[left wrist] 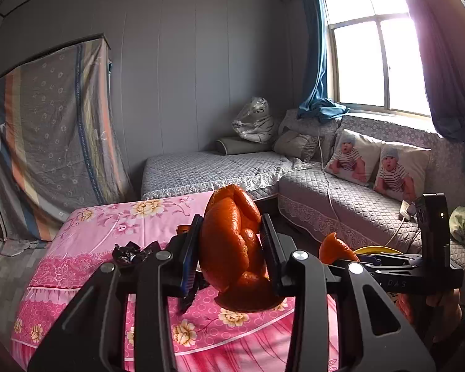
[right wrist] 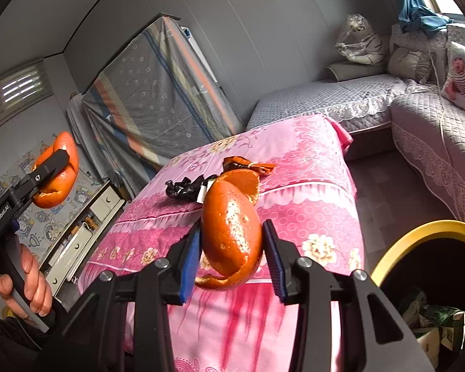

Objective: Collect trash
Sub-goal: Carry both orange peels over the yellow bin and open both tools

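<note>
both claws pinch orange peel above the pink-covered table (right wrist: 294, 186): left gripper (left wrist: 232, 248) on a curled orange peel (left wrist: 229, 248), right gripper (right wrist: 232, 248) on a second peel (right wrist: 232, 232). best practice is probably to keep both squeezes firm until each peel is over the yellow-rimmed bin (right wrist: 418, 235), just right of the table edge. dark wrappers (right wrist: 183, 189) lie mid-table; the floor gap toward the sofa (right wrist: 434, 130) is open.
</note>
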The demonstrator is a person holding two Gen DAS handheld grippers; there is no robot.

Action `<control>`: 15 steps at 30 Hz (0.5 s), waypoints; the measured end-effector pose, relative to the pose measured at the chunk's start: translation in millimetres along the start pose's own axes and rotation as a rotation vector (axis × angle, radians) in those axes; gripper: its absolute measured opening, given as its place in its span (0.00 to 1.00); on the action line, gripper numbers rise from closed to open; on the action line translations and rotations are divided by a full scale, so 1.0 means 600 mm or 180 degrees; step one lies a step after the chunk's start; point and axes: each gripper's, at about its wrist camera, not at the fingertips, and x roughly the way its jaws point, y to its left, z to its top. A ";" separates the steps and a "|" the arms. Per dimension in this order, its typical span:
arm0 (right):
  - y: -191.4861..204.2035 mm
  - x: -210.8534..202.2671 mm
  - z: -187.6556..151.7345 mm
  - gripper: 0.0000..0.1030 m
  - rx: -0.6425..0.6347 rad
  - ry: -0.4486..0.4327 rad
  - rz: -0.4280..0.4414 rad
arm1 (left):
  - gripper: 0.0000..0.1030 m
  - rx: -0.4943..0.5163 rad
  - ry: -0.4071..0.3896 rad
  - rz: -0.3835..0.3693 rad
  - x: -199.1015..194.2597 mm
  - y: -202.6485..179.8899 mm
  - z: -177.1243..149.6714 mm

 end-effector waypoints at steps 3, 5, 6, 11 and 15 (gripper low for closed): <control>-0.029 -0.024 0.000 0.36 0.0068 -0.0095 -0.0180 | 0.34 0.0050 0.0004 -0.0123 0.006 -0.025 0.005; -0.046 -0.038 -0.003 0.36 0.0073 -0.0163 -0.0369 | 0.34 0.0087 0.0004 -0.0203 0.008 -0.043 0.006; -0.055 -0.044 -0.005 0.36 0.0080 -0.0190 -0.0450 | 0.34 0.0110 0.0003 -0.0236 0.010 -0.052 0.007; -0.105 -0.070 -0.024 0.36 0.0221 -0.0233 -0.0732 | 0.34 0.0204 0.0018 -0.0428 0.021 -0.096 0.007; -0.142 -0.083 -0.039 0.36 0.0345 -0.0236 -0.0916 | 0.34 0.0279 0.0048 -0.0579 0.030 -0.128 0.003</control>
